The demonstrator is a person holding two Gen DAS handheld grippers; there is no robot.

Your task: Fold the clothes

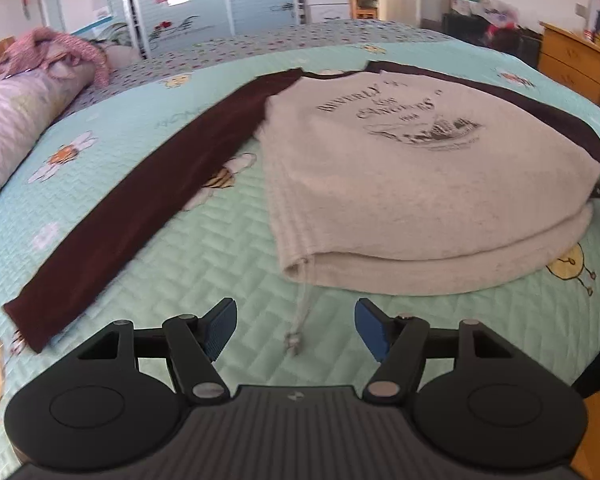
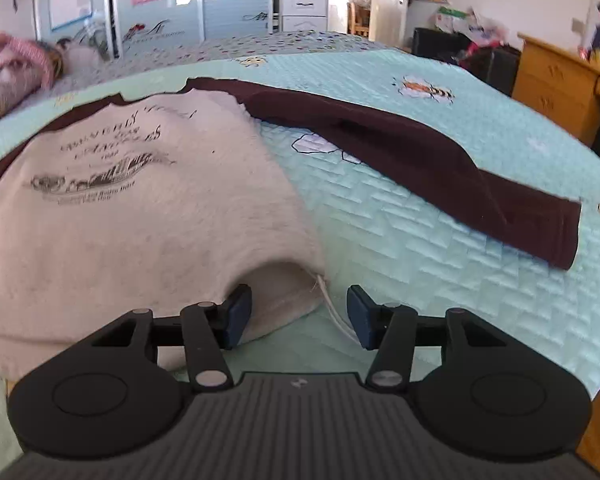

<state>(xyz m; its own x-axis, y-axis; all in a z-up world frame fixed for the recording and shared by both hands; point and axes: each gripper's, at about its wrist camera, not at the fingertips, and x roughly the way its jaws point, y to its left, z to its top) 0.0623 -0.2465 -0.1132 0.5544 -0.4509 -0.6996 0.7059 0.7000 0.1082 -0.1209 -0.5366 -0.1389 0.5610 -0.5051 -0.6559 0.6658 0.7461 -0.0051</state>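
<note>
A cream sweatshirt (image 1: 400, 168) with black chest print and dark maroon sleeves lies face up on the bed. Its bottom part is folded up, leaving a doubled lower edge. The left sleeve (image 1: 140, 192) stretches out straight toward the near left. My left gripper (image 1: 296, 330) is open just short of the hem's left corner, with a loose drawstring (image 1: 300, 320) between its fingers. In the right wrist view the same sweatshirt (image 2: 140, 208) fills the left half and its right sleeve (image 2: 440, 160) runs out to the right. My right gripper (image 2: 300, 314) is open around the hem's right corner.
A mint quilt (image 1: 204, 248) with bee and flower prints covers the bed. Pillows and a pink garment (image 1: 48, 48) lie at the far left. A wooden dresser (image 2: 560, 84) stands to the right, wardrobes (image 1: 204, 8) behind the bed.
</note>
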